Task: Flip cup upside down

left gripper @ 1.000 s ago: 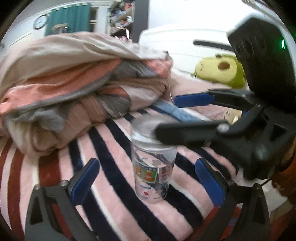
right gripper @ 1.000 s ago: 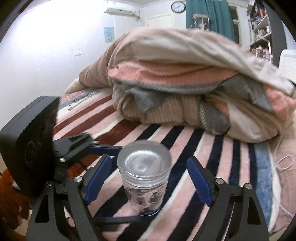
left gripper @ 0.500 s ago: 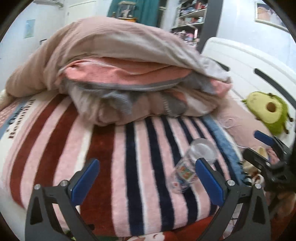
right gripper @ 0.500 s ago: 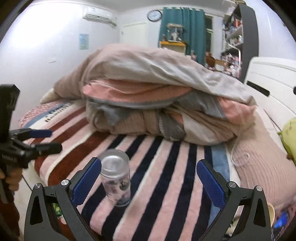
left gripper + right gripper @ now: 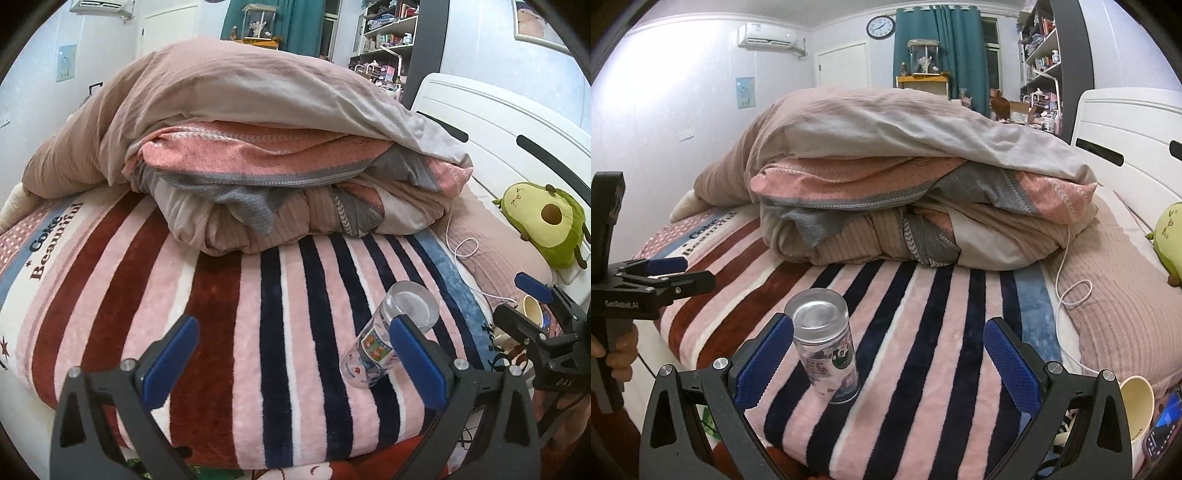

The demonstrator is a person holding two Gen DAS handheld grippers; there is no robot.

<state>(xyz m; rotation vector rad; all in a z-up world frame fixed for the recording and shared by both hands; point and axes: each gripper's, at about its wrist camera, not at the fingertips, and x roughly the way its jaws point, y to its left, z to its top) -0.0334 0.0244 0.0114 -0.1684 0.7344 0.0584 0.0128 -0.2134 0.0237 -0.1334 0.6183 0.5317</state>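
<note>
Standing on the striped blanket (image 5: pixel 923 350) near the bed's near edge, the clear cup (image 5: pixel 827 343) has its flat base up and its mouth down against the fleece, and cartoon stickers show on its wall. It leans a little in both views, though the fisheye lens may account for that.

In the right wrist view the right tool (image 5: pixel 886 365) has its blue pads spread wide and holds nothing; the cup sits just beside the left pad (image 5: pixel 764 362), and whether they touch is unclear. The left tool (image 5: pixel 670 273) shows at the far left of this view, gripped by a hand (image 5: pixel 617 354), its two fingers lying close together with nothing visible between them from this side angle.

In the left wrist view the left tool (image 5: pixel 291 365) clearly has its pads spread apart, empty, with the cup (image 5: pixel 388 336) partly behind the right pad (image 5: pixel 417 362). The right tool (image 5: pixel 535 310) appears at the right edge.

A heap of folded quilts (image 5: pixel 905 177) lies farther back on the bed. An avocado plush (image 5: pixel 546 225) rests at the right beside a white cable (image 5: pixel 1071 288), and a cream mug (image 5: pixel 1137 406) sits at the near right corner.
</note>
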